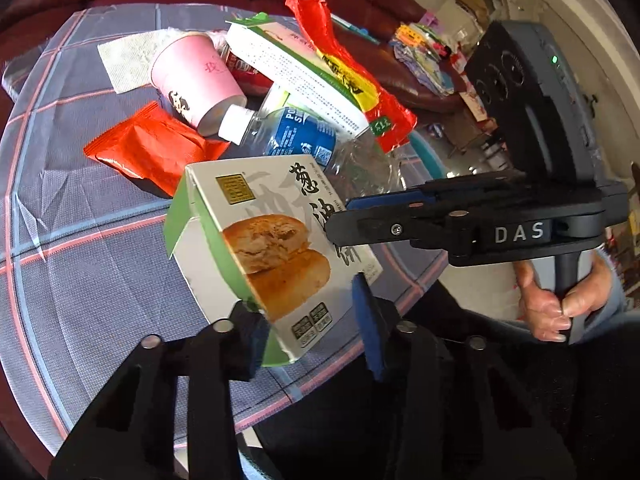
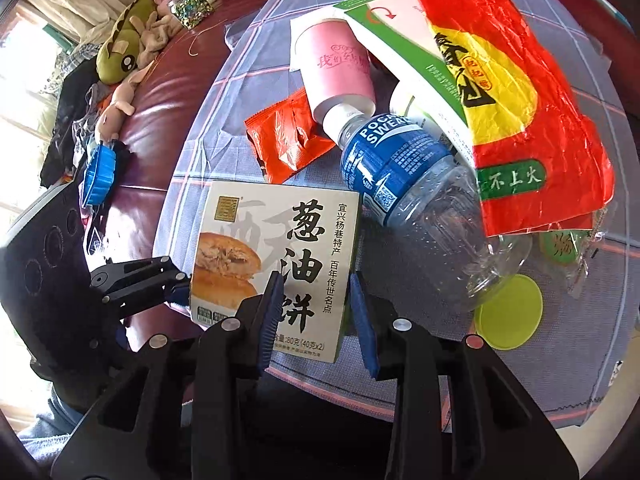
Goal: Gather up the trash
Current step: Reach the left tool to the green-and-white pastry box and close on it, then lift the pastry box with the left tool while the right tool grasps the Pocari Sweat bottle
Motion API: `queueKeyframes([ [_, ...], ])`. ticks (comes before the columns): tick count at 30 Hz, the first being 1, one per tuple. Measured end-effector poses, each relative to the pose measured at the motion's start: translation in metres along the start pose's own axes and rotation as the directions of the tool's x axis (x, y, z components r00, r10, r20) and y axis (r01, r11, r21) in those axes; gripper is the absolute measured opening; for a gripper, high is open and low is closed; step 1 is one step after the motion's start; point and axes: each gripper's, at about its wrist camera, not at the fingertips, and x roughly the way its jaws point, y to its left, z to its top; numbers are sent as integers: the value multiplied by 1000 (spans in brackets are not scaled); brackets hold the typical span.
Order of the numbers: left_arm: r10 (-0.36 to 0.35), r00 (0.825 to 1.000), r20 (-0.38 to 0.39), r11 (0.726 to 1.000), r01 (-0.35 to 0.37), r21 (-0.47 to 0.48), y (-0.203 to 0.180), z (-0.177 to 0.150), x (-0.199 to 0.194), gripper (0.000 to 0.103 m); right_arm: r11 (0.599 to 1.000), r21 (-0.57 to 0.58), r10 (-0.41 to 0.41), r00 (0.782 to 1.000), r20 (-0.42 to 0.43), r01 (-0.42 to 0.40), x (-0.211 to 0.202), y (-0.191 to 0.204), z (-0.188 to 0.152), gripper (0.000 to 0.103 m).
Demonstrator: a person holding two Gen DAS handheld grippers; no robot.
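Left wrist view: pastry box [image 1: 276, 248] tilted between both hand-held grippers, left [image 1: 308, 334] clamping its corner, right [image 2: 316, 320] straddling loosely.

Both grippers I'm seeing are matte black plastic with angular, open-frame linkages. Left gripper [image 1: 308, 332]: blue ribbed pads on the fingers [image 1: 370, 336], round silver pivot pins along the arms. Right gripper [image 2: 316, 320]: same build, same blue pads, silver pins. From the left cam, its side shows a silver screw and white "DAS" lettering, plus a big dark grey housing with a green LED. The hand [image 1: 560, 304] grips a black post handle; grey-blue sleeve.
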Motion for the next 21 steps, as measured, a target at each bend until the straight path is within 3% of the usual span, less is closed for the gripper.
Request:
queueKeyframes([
  [3,12,999,43,1000,-12,-9,-11,7,-13,13,1000,2,24,1000,-2,-24,-3,-2,-2,33],
  [7,63,997,43,997,-64,42,-33,13,-14,12,999,9,48,998,-28,-48,1,-3,-5,28],
  [11,130,991,20,991,-131,39,-30,13,-1,12,998,52,46,999,25,-48,-17,-20,-4,29],
  [14,251,968,30,964,-252,78,-36,13,5,13,997,78,16,997,79,-22,-36,-35,-2,37],
  [19,341,940,21,932,-341,126,-47,18,20,15,994,104,-48,991,121,36,-50,-59,-2,43],
  [21,385,923,17,913,-383,141,-49,20,23,22,993,102,-63,991,117,51,-48,-63,-1,44],
])
